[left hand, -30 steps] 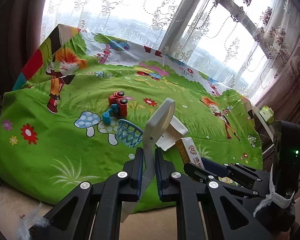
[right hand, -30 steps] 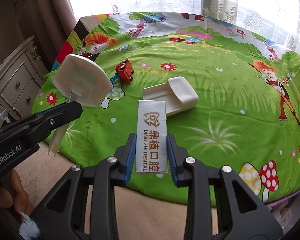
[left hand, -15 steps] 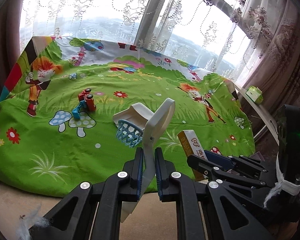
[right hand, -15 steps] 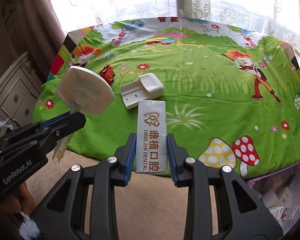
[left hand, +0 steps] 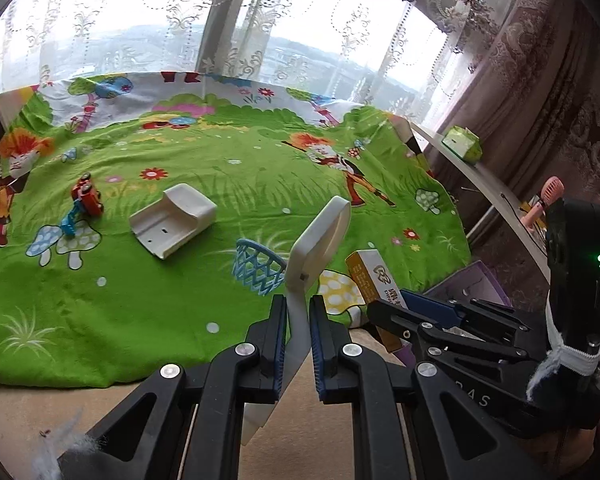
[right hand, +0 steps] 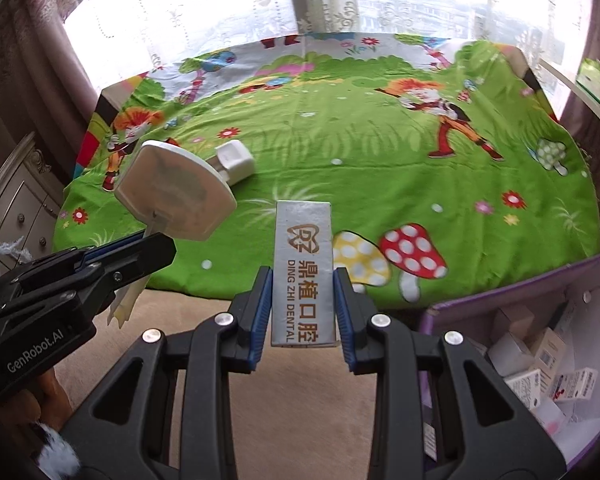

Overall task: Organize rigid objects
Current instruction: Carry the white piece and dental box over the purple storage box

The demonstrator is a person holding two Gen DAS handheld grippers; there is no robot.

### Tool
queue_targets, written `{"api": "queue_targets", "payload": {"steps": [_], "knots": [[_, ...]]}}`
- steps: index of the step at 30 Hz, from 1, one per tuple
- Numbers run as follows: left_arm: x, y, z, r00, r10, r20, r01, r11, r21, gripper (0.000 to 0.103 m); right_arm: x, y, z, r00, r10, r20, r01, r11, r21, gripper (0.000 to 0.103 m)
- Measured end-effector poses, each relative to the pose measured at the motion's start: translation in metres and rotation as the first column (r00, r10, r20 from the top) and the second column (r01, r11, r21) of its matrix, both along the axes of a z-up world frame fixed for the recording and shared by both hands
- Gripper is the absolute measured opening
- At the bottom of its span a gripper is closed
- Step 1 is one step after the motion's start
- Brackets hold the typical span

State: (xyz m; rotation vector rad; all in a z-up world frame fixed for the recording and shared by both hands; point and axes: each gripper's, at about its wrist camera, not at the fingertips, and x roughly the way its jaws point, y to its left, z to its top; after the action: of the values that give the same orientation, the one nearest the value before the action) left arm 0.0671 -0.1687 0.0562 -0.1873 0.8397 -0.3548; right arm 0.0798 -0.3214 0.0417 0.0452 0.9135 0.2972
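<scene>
My left gripper [left hand: 298, 316] is shut on a white toy basketball hoop [left hand: 320, 236] with a blue net [left hand: 260, 268], held above the bed's front edge; it also shows in the right wrist view [right hand: 176, 192]. My right gripper [right hand: 302, 300] is shut on a silver dental box [right hand: 303, 272], also seen in the left wrist view [left hand: 374, 276]. A white plastic holder [left hand: 172, 220] and a red toy car [left hand: 86, 200] lie on the green cartoon sheet [left hand: 220, 184].
A purple box [right hand: 540, 344] holding several small cartons stands on the floor at the lower right, by the bed. A shelf with a green box [left hand: 462, 144] runs along the right. A dresser [right hand: 24, 208] stands at left.
Both grippers, still holding their objects, have swung right along the bed's front edge. The purple box has come into the right wrist view.
</scene>
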Motion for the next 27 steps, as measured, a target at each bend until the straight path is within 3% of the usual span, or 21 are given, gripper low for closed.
{"api": "queue_targets", "payload": {"steps": [11, 27], "knots": [[0.005, -0.069, -0.007, 0.979, -0.195, -0.062, 0.194, 0.981, -0.014, 0.012, -0.016, -0.09, -0.001, 0.975, -0.222, -0.017, 0.222, 0.975, -0.004, 0.034], [0.009, -0.164, -0.02, 0.902, -0.413, -0.128, 0.416, 0.909, -0.005, 0.012, -0.029, -0.172, -0.008, 0.904, -0.426, -0.029, 0.426, 0.905, -0.006, 0.034]]}}
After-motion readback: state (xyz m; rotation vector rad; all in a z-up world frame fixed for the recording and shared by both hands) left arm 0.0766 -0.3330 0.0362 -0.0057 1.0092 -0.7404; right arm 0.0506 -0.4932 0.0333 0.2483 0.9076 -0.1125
